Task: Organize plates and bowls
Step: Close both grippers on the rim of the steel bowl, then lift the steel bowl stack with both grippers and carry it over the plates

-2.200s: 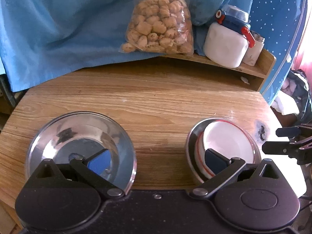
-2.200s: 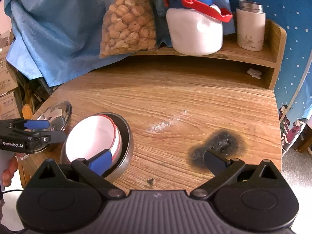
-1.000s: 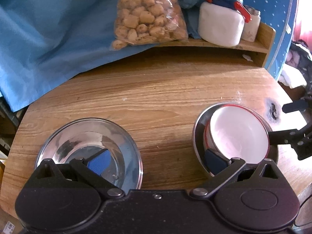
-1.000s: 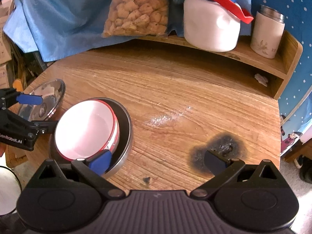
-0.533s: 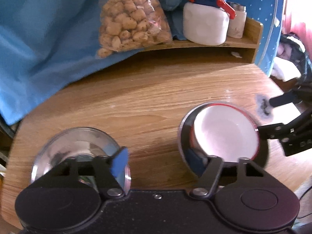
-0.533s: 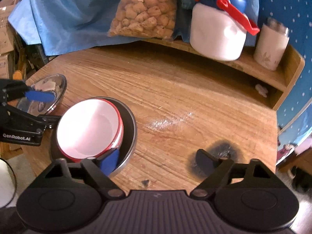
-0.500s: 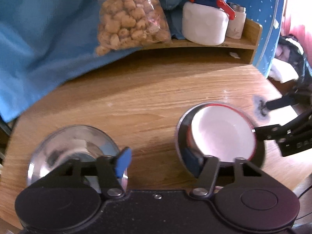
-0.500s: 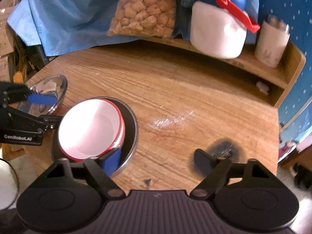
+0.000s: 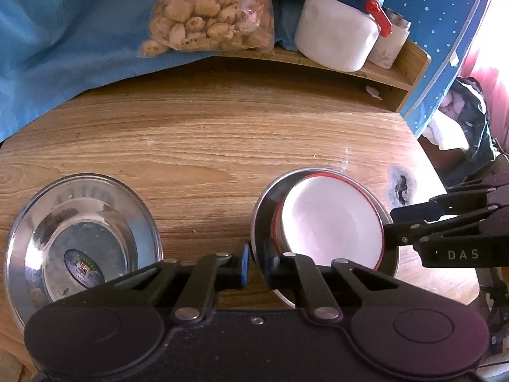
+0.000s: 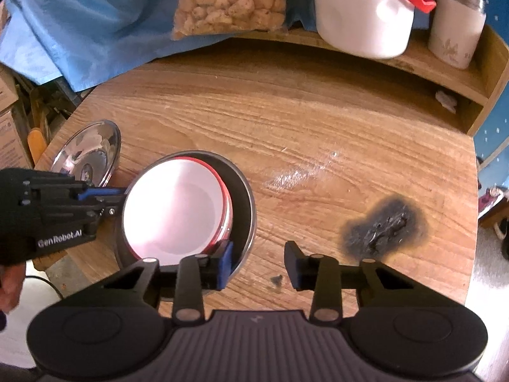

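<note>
The white bowl (image 10: pixel 173 210) with a red rim sits inside a dark metal pan (image 10: pixel 243 203) near the front of the round wooden table (image 10: pixel 318 133). A shiny steel bowl (image 9: pixel 79 238) stands apart, on the table's left side.

The left gripper (image 9: pixel 254 265) has just been closing. Its 2 pads now pinch the near rim of the pan, so it looks shut on that thin edge. The right gripper (image 10: pixel 257 262) has also been closing, but its jaws stand about a third open. Its blue pad (image 10: pixel 226 261) is inside the pan, while the other pad is outside over bare wood, not yet pressing.

The pan is likely stiff, smooth and a bit slippery, so a hold on the thin rim from both sides seems best. The white bowl is loose inside and may slide or chip if the pan tips, so it should stay flat.

The left wrist view shows the sticker in the steel bowl and the right gripper's tips at the pan's far rim. The right wrist view shows a big black burn mark (image 10: pixel 381 226) and a hand (image 10: pixel 9 283) low on the left.
</note>
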A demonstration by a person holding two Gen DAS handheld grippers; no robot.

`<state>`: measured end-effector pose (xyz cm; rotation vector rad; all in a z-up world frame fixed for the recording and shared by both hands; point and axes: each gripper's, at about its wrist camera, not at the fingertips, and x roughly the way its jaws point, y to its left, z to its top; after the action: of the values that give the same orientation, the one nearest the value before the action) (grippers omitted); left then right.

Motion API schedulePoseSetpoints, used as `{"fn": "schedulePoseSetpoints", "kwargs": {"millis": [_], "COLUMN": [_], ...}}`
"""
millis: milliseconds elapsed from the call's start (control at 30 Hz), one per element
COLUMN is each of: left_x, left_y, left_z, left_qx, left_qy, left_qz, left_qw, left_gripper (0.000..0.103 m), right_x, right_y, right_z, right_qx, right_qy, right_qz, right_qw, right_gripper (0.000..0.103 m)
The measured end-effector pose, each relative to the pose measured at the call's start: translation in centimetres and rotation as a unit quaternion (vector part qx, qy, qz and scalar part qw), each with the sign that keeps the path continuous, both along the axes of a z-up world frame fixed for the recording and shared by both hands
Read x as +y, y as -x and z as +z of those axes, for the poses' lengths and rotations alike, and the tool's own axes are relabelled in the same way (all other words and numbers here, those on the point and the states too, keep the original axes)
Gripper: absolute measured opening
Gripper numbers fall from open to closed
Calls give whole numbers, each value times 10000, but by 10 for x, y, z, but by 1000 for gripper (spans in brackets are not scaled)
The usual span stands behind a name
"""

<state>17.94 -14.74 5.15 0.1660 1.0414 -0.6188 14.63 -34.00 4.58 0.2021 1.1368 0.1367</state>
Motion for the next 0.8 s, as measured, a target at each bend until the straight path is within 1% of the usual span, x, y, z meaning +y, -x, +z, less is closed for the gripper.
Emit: {"fn": "schedulePoseSetpoints", "kwargs": {"millis": [200, 267, 333, 367, 433, 467, 567, 700, 800], "left_x": [-4, -6, -7, -7, -6, -7, -7, -5, -3], "left_y": [-2, -2, -3, -4, -4, -4, -4, -6, -7], "left_z": [-2, -2, -3, -3, -3, -3, -4, -5, -5], "left_qx": [8, 4, 27, 42, 67, 55, 22, 91, 148], "left_qy": [-77, -121, -126, -119, -100, -108, -106, -25, 55], "left_qz": [20, 30, 80, 99, 146, 144, 129, 180, 259], "left_qw": [10000, 9999, 9999, 9999, 9998, 9998, 9999, 9998, 9995], "left_gripper": [7, 7, 7, 7, 6, 6, 6, 5, 5], "right_x": [0, 2, 4, 4, 5, 5, 3, -5, -12], "right_y": [-9, -11, -12, -13, -13, -14, -16, -22, -23], "right_z": [-5, -8, -10, -9, -9, -10, -12, -17, -22], "right_qx": [282, 328, 327, 345, 356, 363, 454, 635, 688], "right_qy": [-101, -64, -126, -179, -255, -305, -445, -761, -1006], "right_qz": [-56, -63, -20, -13, 35, 56, -15, -183, -286], "right_qw": [9995, 9994, 9994, 9992, 9990, 9989, 9980, 9949, 9921], "right_gripper": [39, 38, 27, 26, 18, 17, 16, 16, 16]}}
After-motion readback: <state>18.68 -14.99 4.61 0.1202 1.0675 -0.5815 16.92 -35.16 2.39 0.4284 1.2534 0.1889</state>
